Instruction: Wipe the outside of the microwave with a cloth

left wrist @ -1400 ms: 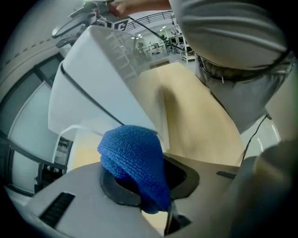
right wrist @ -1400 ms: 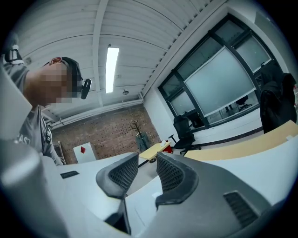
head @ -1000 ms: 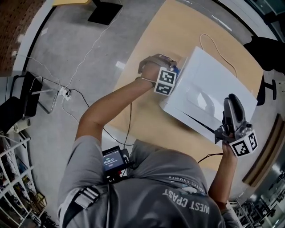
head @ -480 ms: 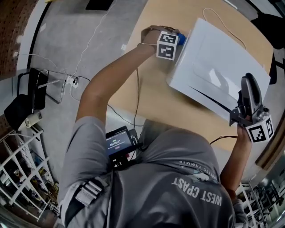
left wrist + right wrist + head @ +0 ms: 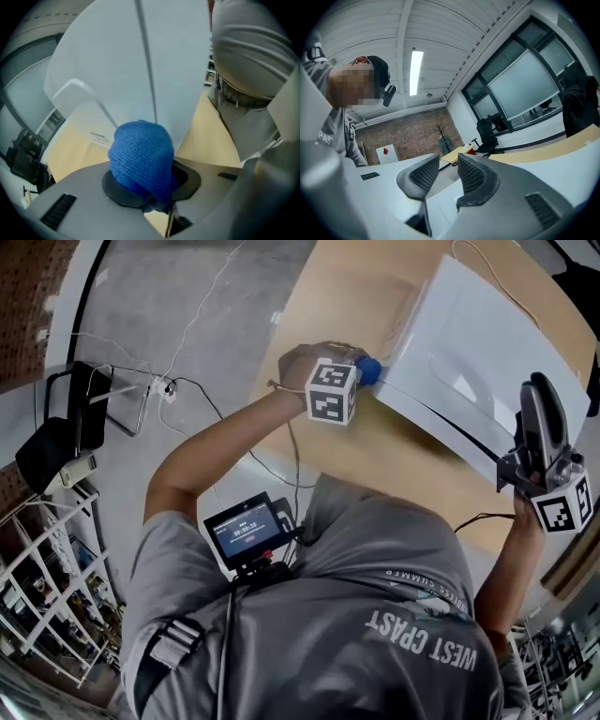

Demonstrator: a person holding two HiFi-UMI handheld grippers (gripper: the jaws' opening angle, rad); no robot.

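The white microwave (image 5: pixel 487 343) stands on a light wooden table (image 5: pixel 347 296). My left gripper (image 5: pixel 360 377) is shut on a bunched blue cloth (image 5: pixel 368 369), which sits at the microwave's near left corner. In the left gripper view the cloth (image 5: pixel 140 157) bulges out of the left gripper (image 5: pixel 146 183) just in front of the microwave's white side (image 5: pixel 122 61). My right gripper (image 5: pixel 536 404) lies over the microwave's near right end. Its pads (image 5: pixel 424 176) stand a narrow gap apart with nothing between them.
A power cord (image 5: pixel 487 277) runs from the microwave across the table's far part. On the floor to the left are cables (image 5: pixel 187 381), a black chair (image 5: pixel 66 427) and wire shelving (image 5: pixel 47 596). A small screen (image 5: pixel 246 529) hangs on the person's chest.
The left gripper slid the cloth along the microwave's left side, first away and then back to the near corner. The right gripper stayed at the microwave's right end.
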